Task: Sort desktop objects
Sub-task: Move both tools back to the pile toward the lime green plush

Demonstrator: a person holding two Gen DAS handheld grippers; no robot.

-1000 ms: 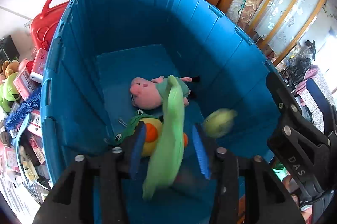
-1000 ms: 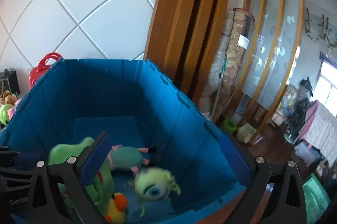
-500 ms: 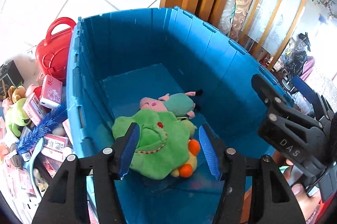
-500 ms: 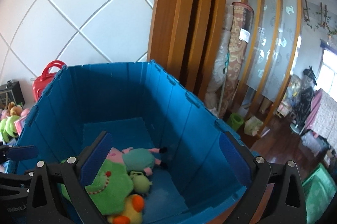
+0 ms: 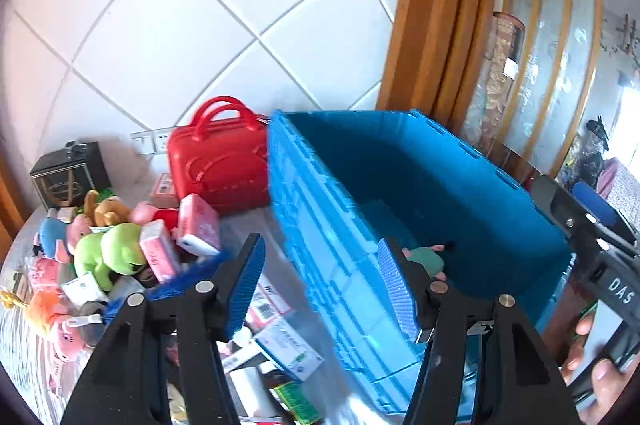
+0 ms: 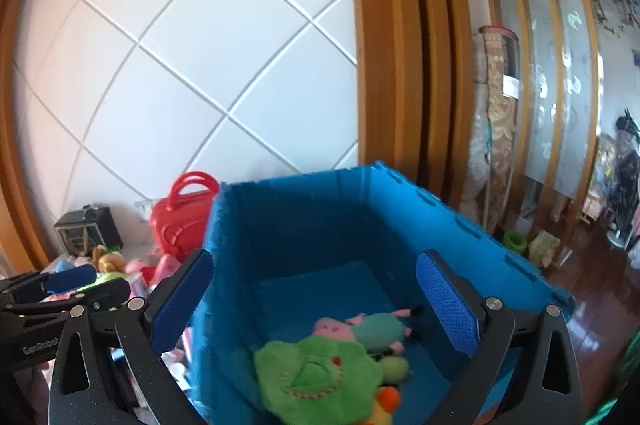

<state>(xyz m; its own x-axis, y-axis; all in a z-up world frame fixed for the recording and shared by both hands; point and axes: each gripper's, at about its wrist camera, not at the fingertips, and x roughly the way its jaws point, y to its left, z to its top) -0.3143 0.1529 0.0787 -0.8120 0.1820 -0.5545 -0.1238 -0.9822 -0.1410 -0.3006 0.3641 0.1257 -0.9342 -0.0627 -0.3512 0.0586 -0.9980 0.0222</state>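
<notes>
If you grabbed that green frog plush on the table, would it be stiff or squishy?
Probably squishy: the frog looks like rounded stuffed fabric, slumped among other soft toys. Likely light for its size, so it should lift easily. It probably won't roll far, but neighbouring tissue packs leaning against it may shift.

Behind the white diamond-tiled wall [image 6: 200,73] you see its wooden door frame [image 6: 404,37] at the right edge; beyond it a rolled patterned carpet [image 6: 498,129] leans beside a frosted-glass partition [image 6: 548,65].

The blue crate [image 6: 460,225] looked like matt ribbed plastic; the red case [image 5: 218,169] glossy plastic; the green toy [image 6: 316,377] soft cloth.
</notes>
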